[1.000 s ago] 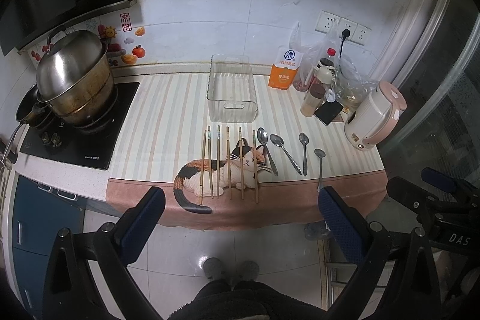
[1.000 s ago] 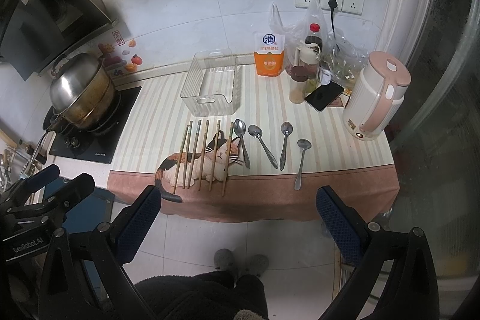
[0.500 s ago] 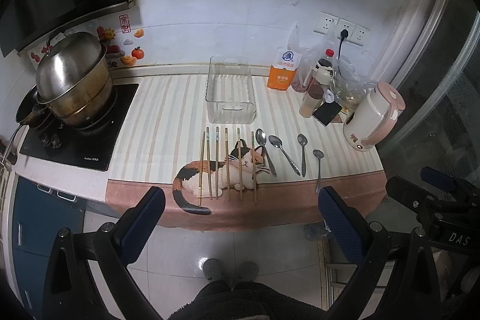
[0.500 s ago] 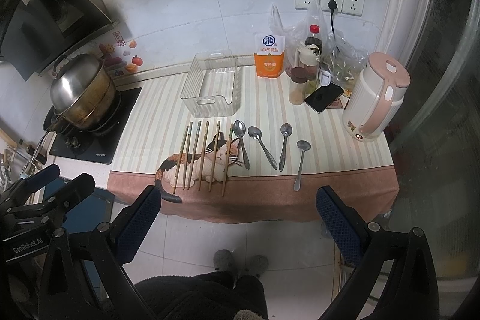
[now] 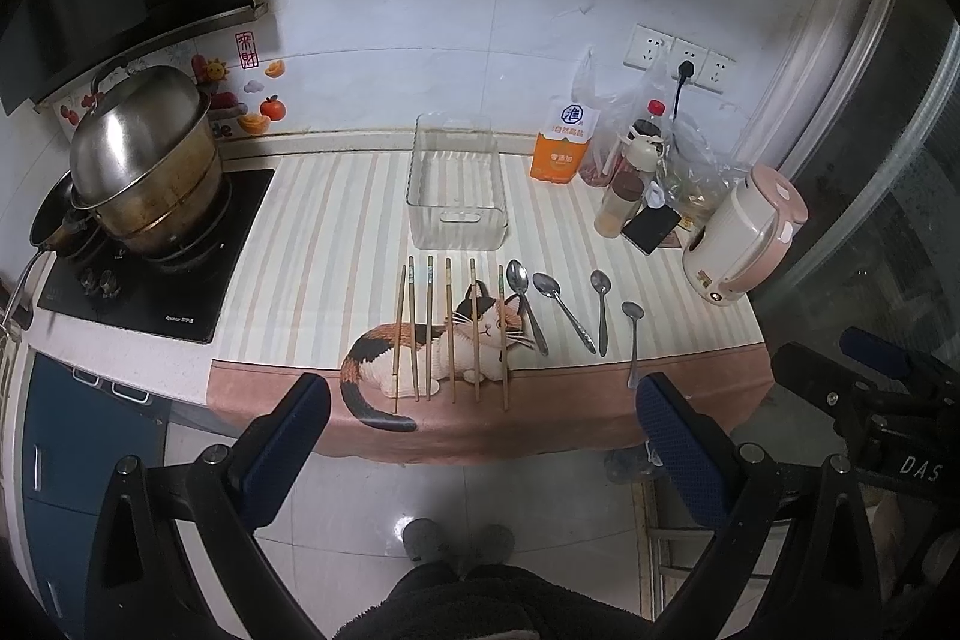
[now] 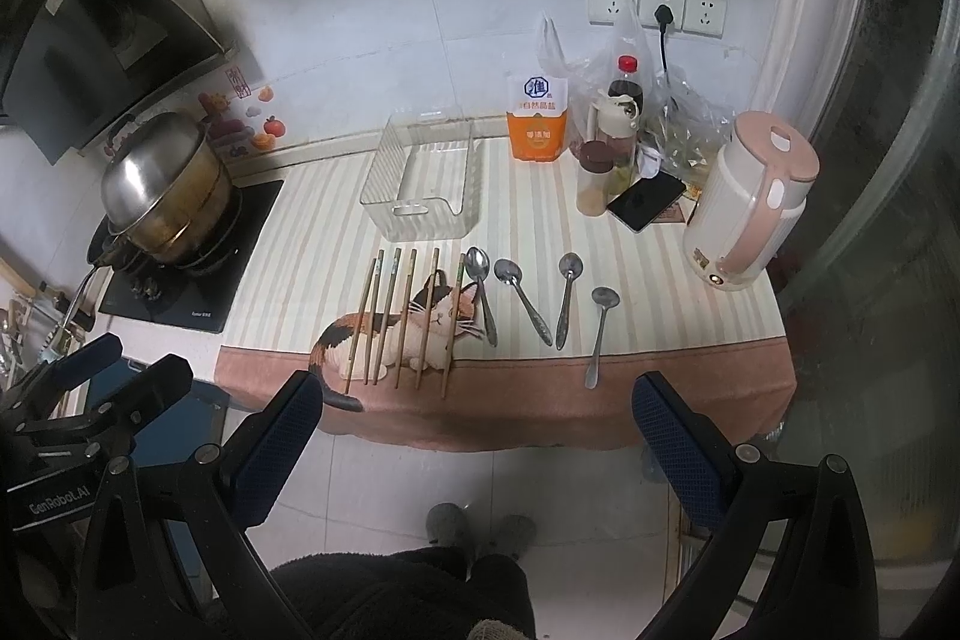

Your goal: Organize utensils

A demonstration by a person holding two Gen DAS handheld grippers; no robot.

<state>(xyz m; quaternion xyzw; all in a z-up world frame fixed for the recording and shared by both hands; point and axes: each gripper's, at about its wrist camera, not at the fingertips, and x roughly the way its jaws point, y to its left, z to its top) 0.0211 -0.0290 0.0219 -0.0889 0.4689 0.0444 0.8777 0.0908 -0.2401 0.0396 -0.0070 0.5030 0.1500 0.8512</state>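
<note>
Several wooden chopsticks [image 5: 449, 328] [image 6: 405, 319] lie side by side on a striped mat with a cat picture [image 5: 312, 244]. Several metal spoons [image 5: 561, 307] [image 6: 523, 300] lie to their right. A clear plastic bin [image 5: 455, 187] [image 6: 423, 187] stands empty behind them. My left gripper [image 5: 480, 427] is open and empty, held back from the counter's front edge above the floor. My right gripper [image 6: 474, 427] is likewise open and empty, and it also shows at the right edge of the left wrist view [image 5: 864, 382].
A steel pot [image 5: 144, 166] sits on a black hob [image 5: 150, 280] at left. An orange salt bag [image 5: 564, 142], bottles [image 5: 630, 184], a phone [image 5: 651, 229], plastic bags and a pink-white kettle [image 5: 744, 244] crowd the right back. My feet [image 5: 456, 541] are on the tiled floor.
Both views drift very slightly; the counter sits marginally farther in the frame. Nothing on the counter has moved and both grippers stay open.
</note>
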